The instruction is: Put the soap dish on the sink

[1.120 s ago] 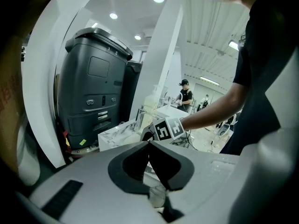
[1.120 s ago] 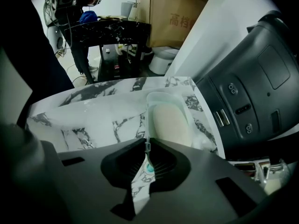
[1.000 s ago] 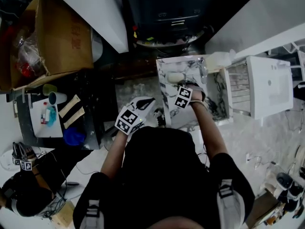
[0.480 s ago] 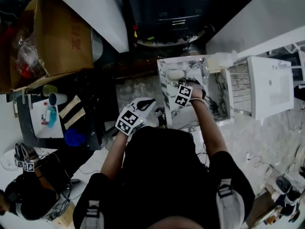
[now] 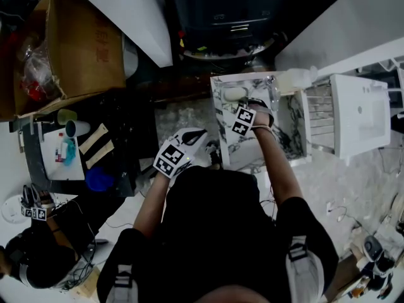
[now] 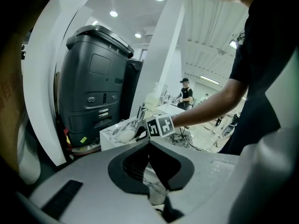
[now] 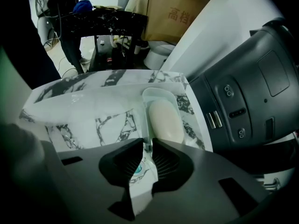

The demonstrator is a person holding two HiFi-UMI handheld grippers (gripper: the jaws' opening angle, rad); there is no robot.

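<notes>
Opening over the near rim of the soap dish (image 7: 159,96), the right claw (image 7: 148,142) points steeply down, its jaws spread a little with a narrow gap between the pads. The thin wall of the dish stands in that gap, and the pads do not look pressed on it. The dish is pale and see-through, carries 1 oval cream bar of soap (image 7: 166,120), and sits flat on the marbled top of the sink (image 7: 107,80). It lies along the edge nearest a dark grey machine (image 7: 243,92).

In the head view the dish occupies the far left corner of the sink top, with a chrome tap (image 5: 270,93) near it to the right. The person's right forearm reaches over the sink top.

The left claw (image 6: 149,143) hangs apart from the sink, low and beside the person's body, jaws pressed together at the tips with nothing between them. Its own view looks across at the sink, the right arm and the marker cube.

Further out, a white cabinet (image 5: 360,112) stands to the right of the sink. A cardboard box (image 5: 82,43) sits at the far left, and a dark desk (image 5: 129,137) holds small items, with a blue thing (image 5: 98,180) at its near edge.
</notes>
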